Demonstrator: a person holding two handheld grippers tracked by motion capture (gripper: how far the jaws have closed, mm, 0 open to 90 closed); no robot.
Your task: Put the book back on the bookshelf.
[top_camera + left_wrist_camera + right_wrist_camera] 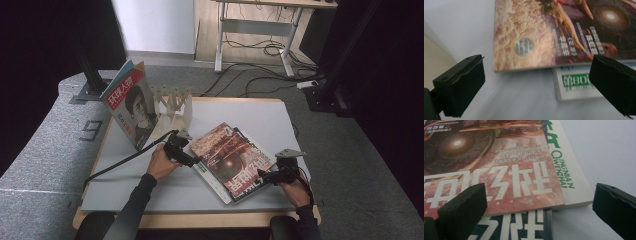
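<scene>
Top magazine (231, 156): red-covered, uppermost of a fanned stack lying flat mid-table, long axis running diagonally from far left to near right.
Left gripper (192, 161): jaws apart, at its far-left edge.
Right gripper (264, 176): jaws apart, at the near-right corner (about equally near).
Upright magazine (131, 104): leaning in the wooden rack (175, 102).

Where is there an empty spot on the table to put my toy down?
The grey table top is bare at the far right, behind the fanned pile of magazines, and along the near left edge below the left gripper. It is crowded around the pale wooden rack holding the upright magazine.
</scene>
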